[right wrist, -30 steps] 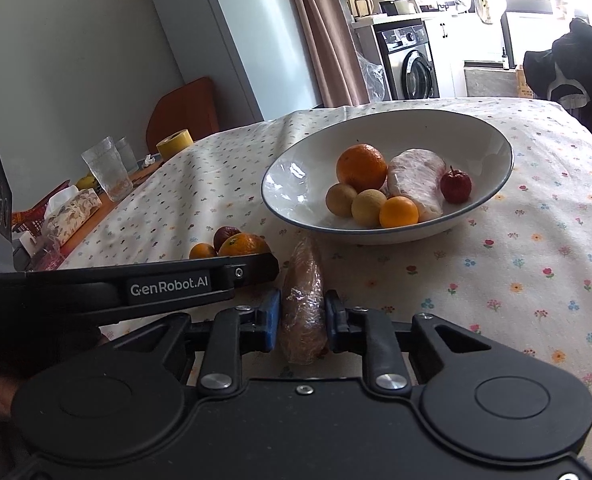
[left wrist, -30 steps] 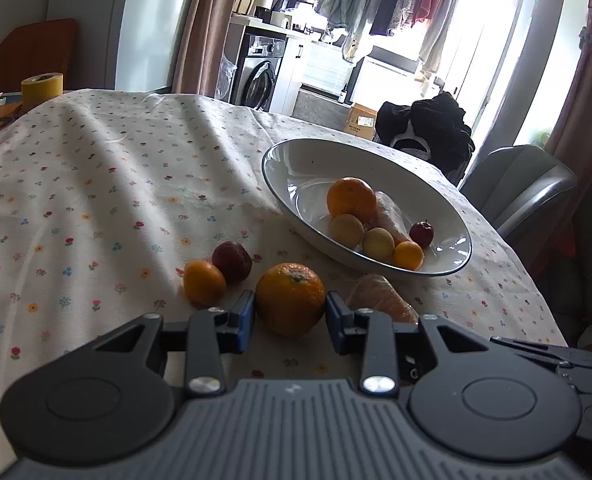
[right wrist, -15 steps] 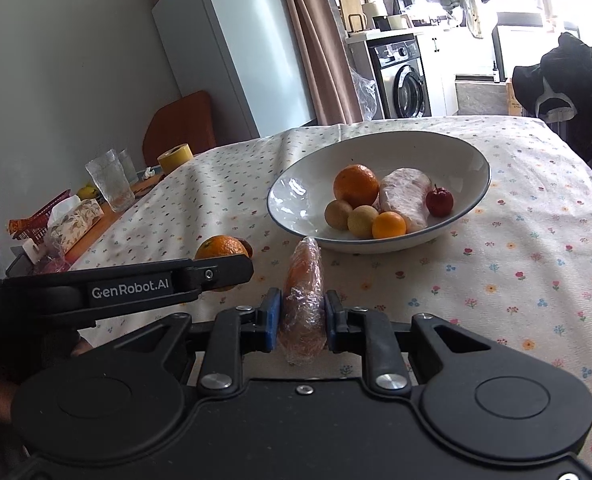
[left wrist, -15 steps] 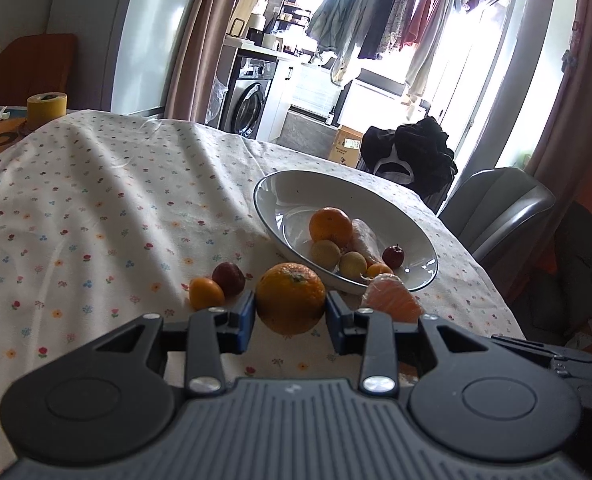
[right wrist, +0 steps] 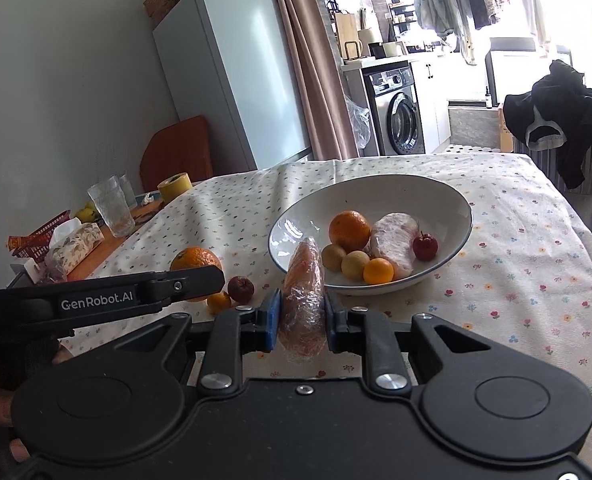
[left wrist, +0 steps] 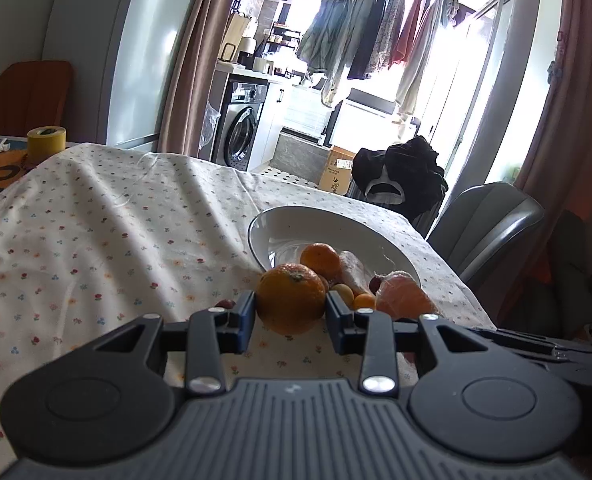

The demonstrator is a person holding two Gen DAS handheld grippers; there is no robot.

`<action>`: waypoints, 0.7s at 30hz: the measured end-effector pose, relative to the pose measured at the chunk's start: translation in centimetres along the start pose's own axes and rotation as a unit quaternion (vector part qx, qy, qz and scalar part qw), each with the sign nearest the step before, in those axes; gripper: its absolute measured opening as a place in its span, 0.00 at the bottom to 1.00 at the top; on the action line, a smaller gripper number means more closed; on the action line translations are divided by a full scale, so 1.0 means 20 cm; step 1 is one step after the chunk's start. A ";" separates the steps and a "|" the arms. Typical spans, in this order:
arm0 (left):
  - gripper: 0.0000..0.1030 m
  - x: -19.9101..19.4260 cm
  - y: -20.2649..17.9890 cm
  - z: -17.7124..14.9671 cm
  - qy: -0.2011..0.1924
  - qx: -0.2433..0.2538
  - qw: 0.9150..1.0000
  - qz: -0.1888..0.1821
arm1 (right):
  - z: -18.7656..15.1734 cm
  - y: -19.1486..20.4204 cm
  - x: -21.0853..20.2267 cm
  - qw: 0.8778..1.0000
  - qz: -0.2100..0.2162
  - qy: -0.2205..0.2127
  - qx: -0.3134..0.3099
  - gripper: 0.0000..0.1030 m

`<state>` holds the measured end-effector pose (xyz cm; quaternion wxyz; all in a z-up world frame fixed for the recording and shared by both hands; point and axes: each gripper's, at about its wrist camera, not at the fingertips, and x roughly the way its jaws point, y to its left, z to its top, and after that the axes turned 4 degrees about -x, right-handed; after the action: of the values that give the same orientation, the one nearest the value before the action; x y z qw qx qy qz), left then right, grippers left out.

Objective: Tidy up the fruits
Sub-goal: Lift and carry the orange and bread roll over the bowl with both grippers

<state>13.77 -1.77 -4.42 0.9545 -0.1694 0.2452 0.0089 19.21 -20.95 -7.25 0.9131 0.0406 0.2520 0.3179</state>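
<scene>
White bowl (right wrist: 451, 200) already crowded, with both grippers carrying fruit toward it — the risk is in the landing.

On the flowered tablecloth (left wrist: 96, 240) the bowl holds an orange, a wrapped piece and small fruits, so bare room looks scarce. The left gripper (left wrist: 290, 312) is closed on a large orange (left wrist: 290, 298) held above the cloth; being round, it could roll off the pile if let go high. The right gripper (right wrist: 301, 316) is clamped on a plastic-wrapped fruit (right wrist: 301, 300) — slippery film may slide. Arms close together could collide. A small orange (right wrist: 218, 302) and dark fruit (right wrist: 240, 288) lie beside the bowl.
</scene>
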 end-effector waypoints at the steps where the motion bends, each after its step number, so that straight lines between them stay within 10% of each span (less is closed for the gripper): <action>1: 0.35 0.00 -0.01 0.01 -0.002 0.002 1.000 0.000 | 0.00 0.00 0.00 1.000 0.000 -0.002 0.000 0.20; 21: 0.35 0.12 -0.04 0.08 -0.002 0.009 1.000 0.002 | 0.10 -0.08 0.02 1.000 -0.011 -0.024 0.004 0.21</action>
<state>16.63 -2.18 -4.02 0.9566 -0.1599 0.2436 0.0092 21.39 -21.82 -6.03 0.9221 0.0491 0.2316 0.3061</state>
